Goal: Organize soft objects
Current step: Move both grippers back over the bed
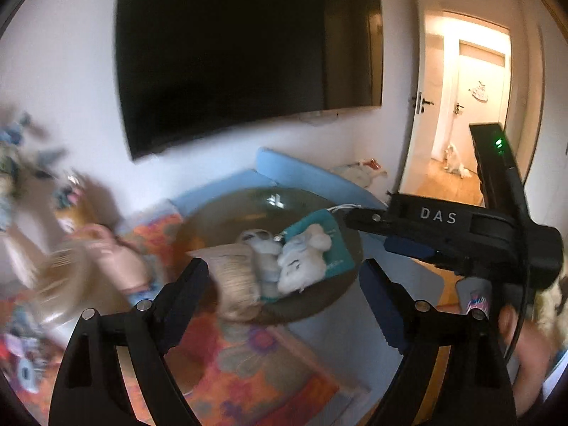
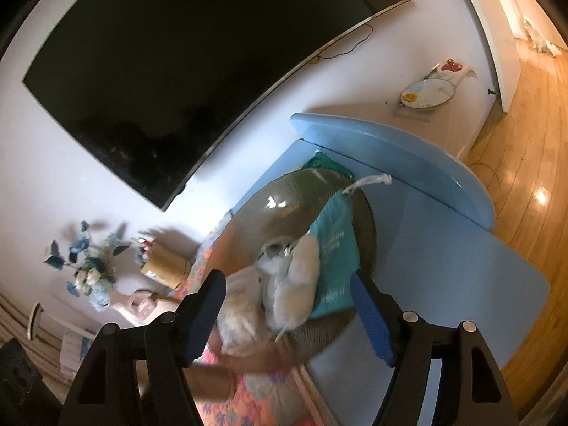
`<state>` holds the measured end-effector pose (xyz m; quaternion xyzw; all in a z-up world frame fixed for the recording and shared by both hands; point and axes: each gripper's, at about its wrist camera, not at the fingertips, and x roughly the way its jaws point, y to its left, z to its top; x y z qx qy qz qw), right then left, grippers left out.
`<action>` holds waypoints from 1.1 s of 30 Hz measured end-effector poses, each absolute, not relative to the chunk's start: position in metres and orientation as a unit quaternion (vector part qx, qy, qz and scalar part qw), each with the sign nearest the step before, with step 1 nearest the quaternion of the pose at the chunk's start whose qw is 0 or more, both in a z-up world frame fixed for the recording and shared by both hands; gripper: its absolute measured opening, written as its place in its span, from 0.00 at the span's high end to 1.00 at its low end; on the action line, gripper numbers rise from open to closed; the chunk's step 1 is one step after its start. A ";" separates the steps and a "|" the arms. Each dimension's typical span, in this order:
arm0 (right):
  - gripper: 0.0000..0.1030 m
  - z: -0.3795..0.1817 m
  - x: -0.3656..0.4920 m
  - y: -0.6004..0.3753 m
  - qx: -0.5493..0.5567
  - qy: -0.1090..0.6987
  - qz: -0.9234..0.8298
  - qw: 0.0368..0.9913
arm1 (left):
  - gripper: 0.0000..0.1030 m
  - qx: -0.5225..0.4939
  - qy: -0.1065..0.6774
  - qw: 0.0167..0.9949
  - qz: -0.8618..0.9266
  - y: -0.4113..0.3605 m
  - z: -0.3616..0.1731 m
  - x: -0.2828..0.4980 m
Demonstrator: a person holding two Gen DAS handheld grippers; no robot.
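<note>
Progress, judged from the heap: well along. Gathered already in the round grey bowl (image 1: 230,213): a teal drawstring bag (image 1: 337,259) against the right wall, its white cord trailing over the far rim; a white plush toy (image 1: 301,266) lying on the bag; a small pale fuzzy piece (image 1: 259,241) just left of the plush and touching it; a beige knitted bundle (image 1: 234,277) at the near left, leaning over the rim and blurred. Bowl resting half on a pale blue surface (image 2: 443,266), half on an orange floral cloth (image 1: 248,372) on the near left side. No other loose soft item clearly visible near the bowl; clutter at the far left too blurred to name. Left to do, at a guess: settling the beige bundle fully inside, perhaps tucking in the cord.

Left tool (image 1: 284,266): fingers spread wide, blue pads to either side of the heap as seen from its own camera, nothing pressed between them. Pointing down and forward at the bowl from the near side, apparently above the near rim; contact with anything not shown.

Right tool (image 2: 287,277): also spread, pads clear of the plush and the bag, holding nothing. Angled downward toward the same heap, view tilted as if the wrist were rolled. Seen from the left wrist camera coming in from the right, tip near the bag's cord at the far right rim; touching or not, impossible to say.
</note>
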<state>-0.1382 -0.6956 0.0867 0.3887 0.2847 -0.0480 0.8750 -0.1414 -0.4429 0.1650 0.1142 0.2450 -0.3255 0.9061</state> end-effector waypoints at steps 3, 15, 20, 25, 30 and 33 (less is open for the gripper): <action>0.28 0.080 -0.169 -0.689 0.406 0.275 -0.023 0.871 | 0.16 0.116 0.218 0.905 -0.346 -0.402 0.176 -0.175; 0.22 0.059 -0.208 -0.585 0.222 0.397 0.041 0.889 | 0.16 0.058 0.251 0.934 -0.247 -0.222 0.171 -0.172; 0.22 0.072 -0.206 -0.496 0.094 0.412 0.119 0.899 | 0.16 0.041 0.273 0.949 -0.149 -0.140 0.164 -0.149; 0.22 0.077 -0.182 -0.413 0.028 0.408 0.183 0.894 | 0.17 -0.015 0.294 0.954 -0.050 -0.054 0.156 -0.120; 0.22 0.071 -0.154 -0.326 -0.050 0.400 0.221 0.888 | 0.17 -0.027 0.330 0.944 -0.001 -0.004 0.124 -0.096; 0.22 0.067 -0.129 -0.292 -0.056 0.401 0.233 0.884 | 0.17 -0.025 0.342 0.939 0.007 0.009 0.101 -0.083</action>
